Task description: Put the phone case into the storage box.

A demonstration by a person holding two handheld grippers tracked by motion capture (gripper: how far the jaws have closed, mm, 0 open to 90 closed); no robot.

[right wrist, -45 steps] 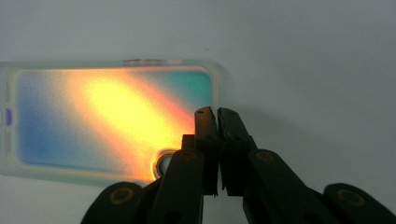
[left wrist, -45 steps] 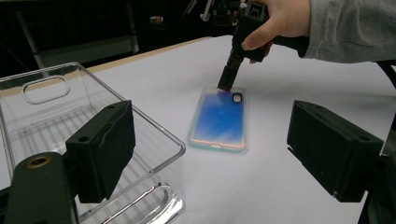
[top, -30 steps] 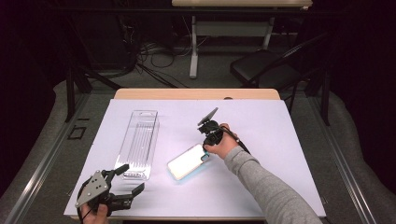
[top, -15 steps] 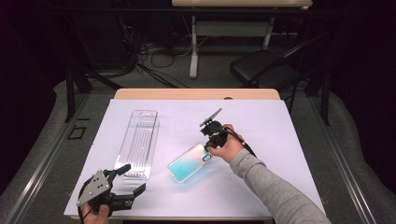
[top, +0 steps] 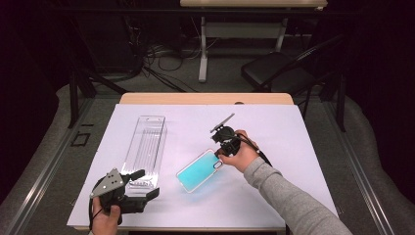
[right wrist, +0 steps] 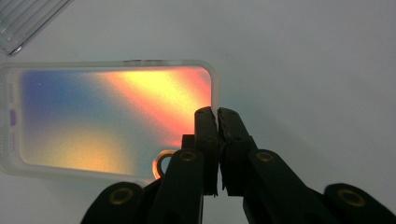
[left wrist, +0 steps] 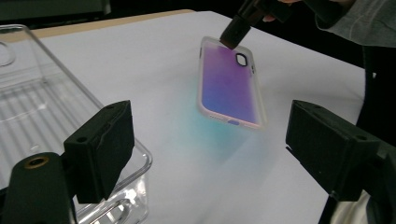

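An iridescent phone case (top: 198, 170) hangs tilted over the middle of the white sheet. My right gripper (top: 219, 152) is shut on its edge beside the camera hole. The case (left wrist: 229, 88) looks purple in the left gripper view, its gripped end raised; I cannot tell whether its low end touches the sheet. From above, the right gripper (right wrist: 216, 114) pinches the rim of the orange-and-blue case (right wrist: 107, 121). My left gripper (top: 147, 183) rests open at the front left, its jaws wide apart and holding nothing (left wrist: 215, 149), next to a clear plastic box (top: 145, 149).
The clear box (left wrist: 37, 107) lies lengthwise on the left half of the white sheet (top: 274, 127). A wooden table edge (top: 205, 98) shows at the back. Beyond it stand a black chair (top: 274, 73) and desk legs, with cables on the floor.
The right gripper has turned and tilted the case, so its face went from pale white to teal, and it shifted slightly toward the front. The left gripper has stayed put.
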